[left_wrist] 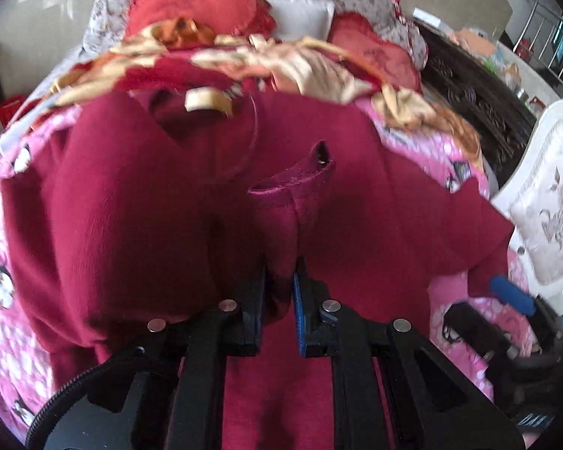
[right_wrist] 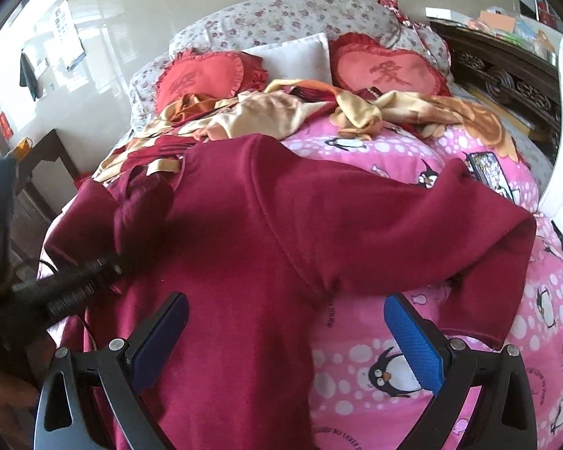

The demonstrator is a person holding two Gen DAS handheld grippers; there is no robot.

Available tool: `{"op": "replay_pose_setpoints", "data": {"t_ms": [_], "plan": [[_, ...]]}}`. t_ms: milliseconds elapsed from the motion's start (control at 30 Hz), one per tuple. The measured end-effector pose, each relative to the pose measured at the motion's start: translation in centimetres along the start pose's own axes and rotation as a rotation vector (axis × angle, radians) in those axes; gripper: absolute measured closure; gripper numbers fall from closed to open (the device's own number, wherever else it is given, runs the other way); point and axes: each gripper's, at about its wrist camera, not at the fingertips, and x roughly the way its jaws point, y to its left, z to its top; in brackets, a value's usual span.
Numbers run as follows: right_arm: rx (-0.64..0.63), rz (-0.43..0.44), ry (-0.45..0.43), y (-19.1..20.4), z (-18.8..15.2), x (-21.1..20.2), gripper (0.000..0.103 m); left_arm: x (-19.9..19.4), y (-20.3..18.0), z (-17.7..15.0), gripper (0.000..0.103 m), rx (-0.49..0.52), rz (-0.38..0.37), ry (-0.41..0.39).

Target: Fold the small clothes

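Sweater (right_wrist: 266,225) spreads lengthwise up the bed (right_wrist: 413,337); your left tongs (left_wrist: 279,281) pinch its cuff, right tongs (right_wrist: 285,322) gape above the armpit.

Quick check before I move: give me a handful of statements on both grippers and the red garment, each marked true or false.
1. The left gripper is shut on a fold of the dark red garment. True.
2. The right gripper is shut on a sleeve. False: its jaws stand wide open, holding nothing.
3. The garment lies on a pink penguin-print cover. True.
4. A phone lies on the cover beyond the garment's sleeve. True.
5. Both heart-shaped cushions are blue. False: they are red.
6. The garment is already folded into a neat square. False: it lies spread out, one sleeve stretched to the side.
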Motion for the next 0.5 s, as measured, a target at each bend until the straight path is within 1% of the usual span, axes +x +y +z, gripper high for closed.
{"op": "replay_pose_setpoints", "data": {"t_ms": [33,67,100,133,200,233,267,367,400,500], "plan": [[0.004,0.002,0.001,-0.2,0.2,0.1,0.000,0.1,-0.1,-0.2,0.092,0.010,0.001,0.006],[0.007,0.004,0.000,-0.3,0.3,0.2,0.000,-0.2,-0.2,-0.4,0.088,0.022,0.001,0.007],[0.009,0.008,-0.001,-0.4,0.5,0.4,0.000,-0.7,-0.2,-0.6,0.081,0.034,-0.006,0.004],[0.010,0.013,-0.001,-0.4,0.7,0.5,0.000,-1.2,-0.1,-0.9,0.078,0.041,-0.015,-0.001],[0.012,0.030,0.001,-0.3,1.0,1.0,0.000,-2.6,0.2,-1.3,0.065,0.048,-0.037,-0.012],[0.016,0.041,0.003,-0.1,1.2,1.2,0.000,-3.3,0.4,-1.5,0.061,0.052,-0.049,-0.019],[0.020,0.052,0.004,0.0,1.3,1.4,0.000,-4.0,0.7,-1.7,0.055,0.056,-0.055,-0.028],[0.016,0.085,0.004,0.8,1.8,2.1,0.000,-6.1,1.8,-2.3,0.054,0.091,-0.047,-0.050],[0.012,0.093,0.006,1.1,1.9,2.5,0.000,-6.6,2.2,-2.4,0.054,0.099,-0.033,-0.055],[-0.009,0.147,0.030,2.4,2.1,3.6,0.000,-7.4,4.0,-3.0,0.054,0.113,0.043,-0.069]]}}
